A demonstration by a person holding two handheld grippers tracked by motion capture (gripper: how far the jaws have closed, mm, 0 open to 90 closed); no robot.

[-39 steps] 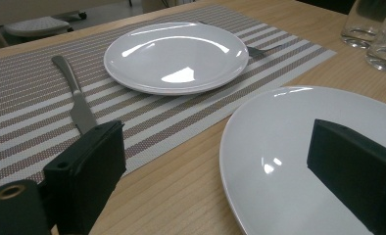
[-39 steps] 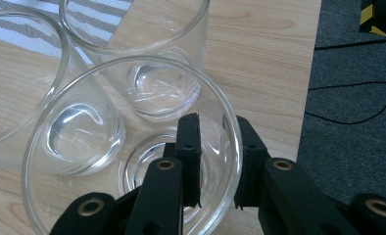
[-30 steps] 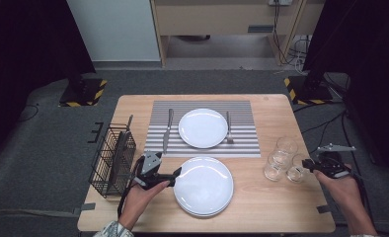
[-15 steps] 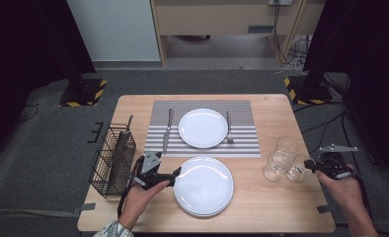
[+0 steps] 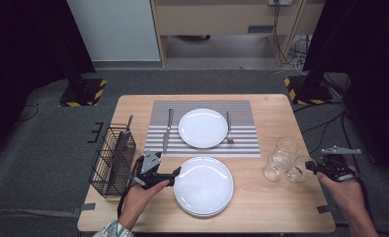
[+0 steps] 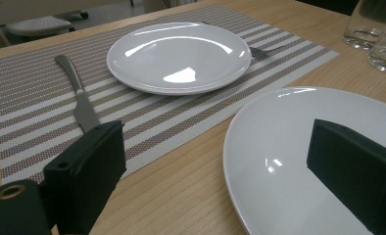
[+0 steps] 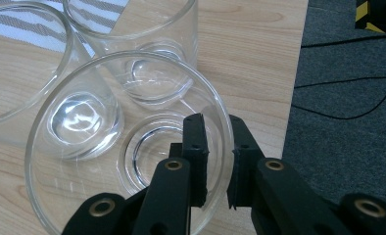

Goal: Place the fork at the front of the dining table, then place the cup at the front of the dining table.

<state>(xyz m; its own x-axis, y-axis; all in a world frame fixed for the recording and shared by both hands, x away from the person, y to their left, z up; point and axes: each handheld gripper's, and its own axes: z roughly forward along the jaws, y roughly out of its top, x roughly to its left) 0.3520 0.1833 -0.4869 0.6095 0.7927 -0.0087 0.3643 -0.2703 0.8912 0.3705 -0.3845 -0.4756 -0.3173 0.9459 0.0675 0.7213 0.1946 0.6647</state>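
From the high view, three glasses stand close together near the right edge of the surface point(image 5: 261, 207). The right tongs point(image 5: 311, 168) hold the nearest glass point(image 5: 297, 170) by its rim. The left tongs point(image 5: 174, 176) stand wide open at the left edge of the near plate point(image 5: 203, 186). A second plate point(image 5: 203, 128) sits on the striped mat point(image 5: 247, 143), with a knife point(image 5: 167, 129) on one side and a fork point(image 5: 228, 127) on the other. A wire basket point(image 5: 111, 159) stands at the left.

From the left gripper view, the left tongs point(image 6: 230, 166) are wide, with one jaw over the near plate point(image 6: 279, 147) and one over the wood. They do not pinch it yet. The plate looks hard, smooth and a bit heavy, so I think the rim is the place to grab.

From the right gripper view, the right tongs point(image 7: 218, 161) are squeezed narrow on the wall of the nearest glass point(image 7: 83, 161), one jaw inside and one outside. The glass looks thin, slippery and easy to break. The other two glasses point(image 7: 147, 54) stand just behind it and look to be touching it, so a lift should go gently and straight up.
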